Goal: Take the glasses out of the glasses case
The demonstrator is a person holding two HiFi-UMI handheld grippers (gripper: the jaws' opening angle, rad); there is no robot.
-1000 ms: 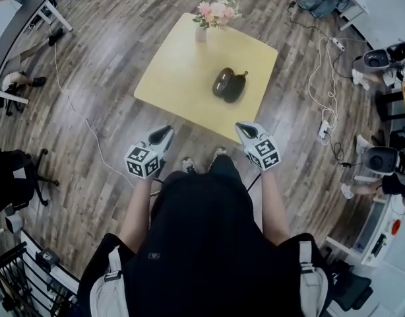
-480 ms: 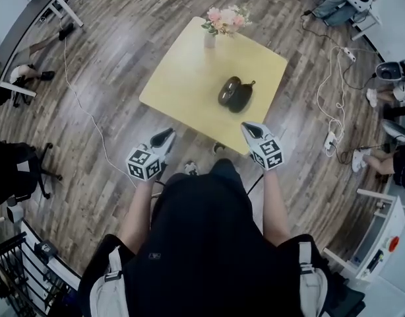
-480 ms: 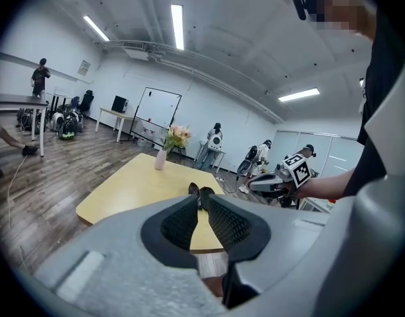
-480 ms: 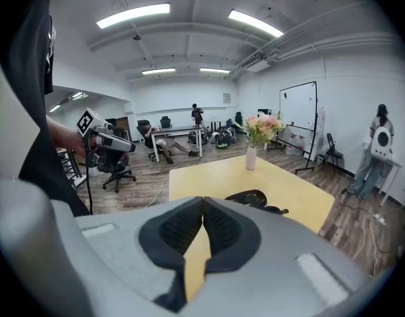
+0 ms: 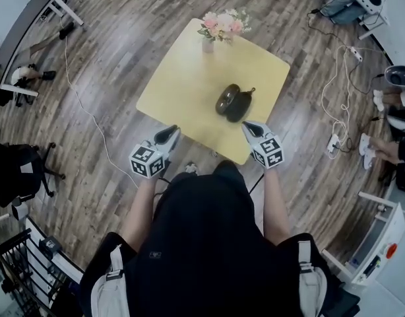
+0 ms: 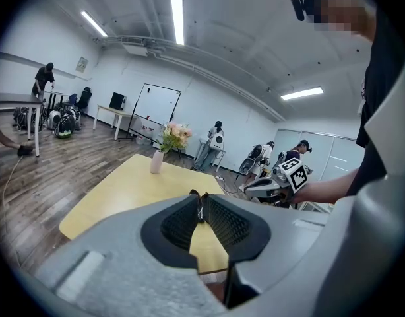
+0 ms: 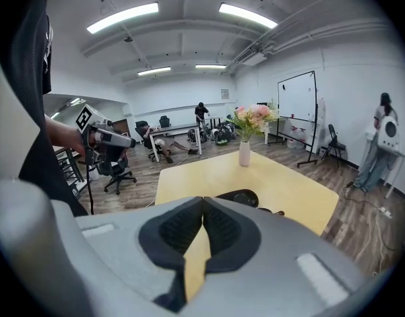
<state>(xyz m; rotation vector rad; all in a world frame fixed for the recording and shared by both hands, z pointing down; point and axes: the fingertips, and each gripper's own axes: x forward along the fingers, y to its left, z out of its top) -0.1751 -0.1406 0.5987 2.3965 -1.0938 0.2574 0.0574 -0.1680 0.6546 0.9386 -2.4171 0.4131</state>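
Wood-plank floor (image 5: 117, 51), workshop room, seen from above in the head view.

Item 1. Bench (image 5: 183, 78): square, pale yellow top, upper centre of the frame, one corner turned toward the person.

Item 2. Glasses case (image 5: 230, 102): dark, rounded, two lobes side by side. It lies on the bench right of centre, well below the vase. A thin dark piece juts from its upper right edge; what the case holds cannot be made out.

Item 3. Vase (image 5: 208, 45): small, white, upright, near the far corner of the bench, holding pink flowers (image 5: 222, 24).

Item 4. Left gripper (image 5: 171, 133): held in the air at the lower left edge of the bench, tip pointing up and right. Fingers (image 6: 179, 223) pressed together, nothing between them. It is well apart from the case.

Item 5. Right gripper (image 5: 247, 126): held over the lower right edge of the bench, just below the case and not touching it. Fingers (image 7: 225, 226) pressed together, nothing between them; the case shows just beyond their tips in the right gripper view.

Item 6. Surroundings: black office chair (image 5: 18, 170) at left of the frame; white cable (image 5: 84, 111) trailing across the floor; power strip (image 5: 333, 142) at right.
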